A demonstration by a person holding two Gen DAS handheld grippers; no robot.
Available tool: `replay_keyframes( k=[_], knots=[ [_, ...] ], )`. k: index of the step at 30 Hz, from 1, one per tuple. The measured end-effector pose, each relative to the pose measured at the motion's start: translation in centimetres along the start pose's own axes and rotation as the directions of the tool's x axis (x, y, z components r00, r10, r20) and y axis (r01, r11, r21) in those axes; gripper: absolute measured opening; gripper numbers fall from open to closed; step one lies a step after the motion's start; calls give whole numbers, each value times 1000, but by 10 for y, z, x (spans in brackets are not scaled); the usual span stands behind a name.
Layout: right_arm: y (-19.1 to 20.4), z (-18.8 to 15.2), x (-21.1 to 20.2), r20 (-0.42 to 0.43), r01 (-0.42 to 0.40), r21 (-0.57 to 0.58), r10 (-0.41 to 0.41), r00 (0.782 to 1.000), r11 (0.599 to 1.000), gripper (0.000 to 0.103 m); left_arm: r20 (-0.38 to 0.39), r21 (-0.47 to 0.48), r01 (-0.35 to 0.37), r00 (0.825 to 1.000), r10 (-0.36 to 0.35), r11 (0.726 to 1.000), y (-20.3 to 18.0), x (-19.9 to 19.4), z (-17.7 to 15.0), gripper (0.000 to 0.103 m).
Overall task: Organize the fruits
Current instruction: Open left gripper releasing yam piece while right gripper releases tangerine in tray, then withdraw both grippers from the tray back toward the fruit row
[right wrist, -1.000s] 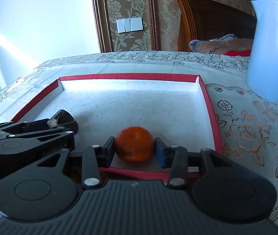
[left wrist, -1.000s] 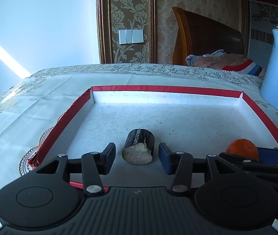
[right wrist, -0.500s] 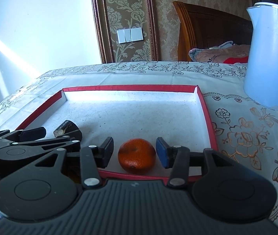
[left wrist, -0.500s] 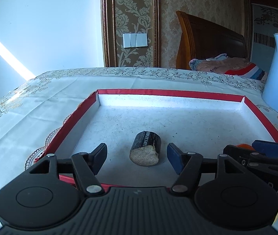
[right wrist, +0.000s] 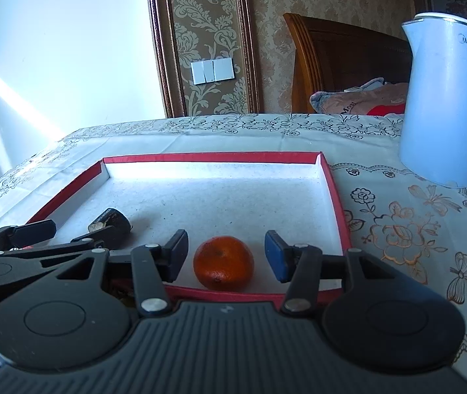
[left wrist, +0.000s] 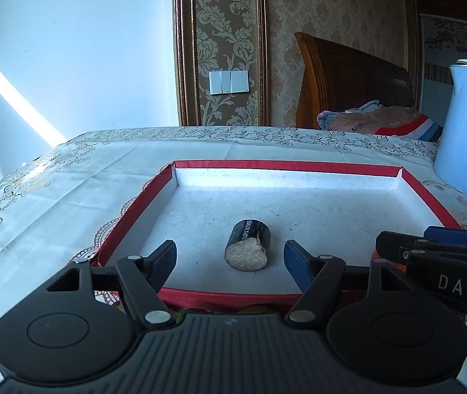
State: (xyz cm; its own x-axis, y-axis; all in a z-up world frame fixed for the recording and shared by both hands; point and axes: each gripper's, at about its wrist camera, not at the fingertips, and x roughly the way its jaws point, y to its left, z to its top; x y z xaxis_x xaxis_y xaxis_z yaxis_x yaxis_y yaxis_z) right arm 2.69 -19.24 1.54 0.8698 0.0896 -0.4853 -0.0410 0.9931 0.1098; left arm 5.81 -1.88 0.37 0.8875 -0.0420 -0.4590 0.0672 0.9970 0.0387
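Observation:
A short dark-skinned piece of fruit with a pale cut end (left wrist: pixel 248 244) lies on the floor of a shallow white tray with a red rim (left wrist: pixel 286 165). My left gripper (left wrist: pixel 230 256) frames it, jaws opening, pads well clear of it on both sides. In the right wrist view an orange tangerine (right wrist: pixel 223 262) rests in the same tray (right wrist: pixel 335 203) near its front edge. My right gripper (right wrist: pixel 226 254) is around it, jaws opening, with gaps on both sides. The dark piece (right wrist: pixel 110 220) shows at the left there, behind the left gripper's fingers (right wrist: pixel 36 229).
A pale blue electric kettle (right wrist: pixel 447 105) stands on the patterned tablecloth (right wrist: pixel 397 229) right of the tray. The right gripper's body (left wrist: pixel 447 272) crosses the left view's right edge. A wooden headboard (left wrist: pixel 348 78) and bedding sit beyond the table, near a papered wall.
Both grippers let go and widened. The tangerine, gripped a second ago, now sits free in the tray. The left gripper drew back from the dark piece, and the tangerine dropped out of its view.

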Motion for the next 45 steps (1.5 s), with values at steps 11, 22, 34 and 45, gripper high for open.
replay_keyframes(
  k=[11, 22, 34, 45],
  knots=[
    [-4, -6, -17, 44, 14, 12, -15, 999, 1000, 59, 52, -79, -2, 999, 6, 997, 23, -31, -10, 80],
    [-19, -14, -42, 80, 13, 52, -17, 997, 999, 59, 52, -142, 47, 998, -40, 989, 48, -49, -17, 80],
    [-38, -41, -89, 164, -117, 58, 106, 981, 991, 64, 84, -350, 10, 996, 21, 937, 98, -63, -25, 83],
    [-42, -58, -107, 83, -127, 45, 123, 989, 991, 64, 67, -376, 11, 998, 15, 926, 104, -59, -27, 83]
  ],
)
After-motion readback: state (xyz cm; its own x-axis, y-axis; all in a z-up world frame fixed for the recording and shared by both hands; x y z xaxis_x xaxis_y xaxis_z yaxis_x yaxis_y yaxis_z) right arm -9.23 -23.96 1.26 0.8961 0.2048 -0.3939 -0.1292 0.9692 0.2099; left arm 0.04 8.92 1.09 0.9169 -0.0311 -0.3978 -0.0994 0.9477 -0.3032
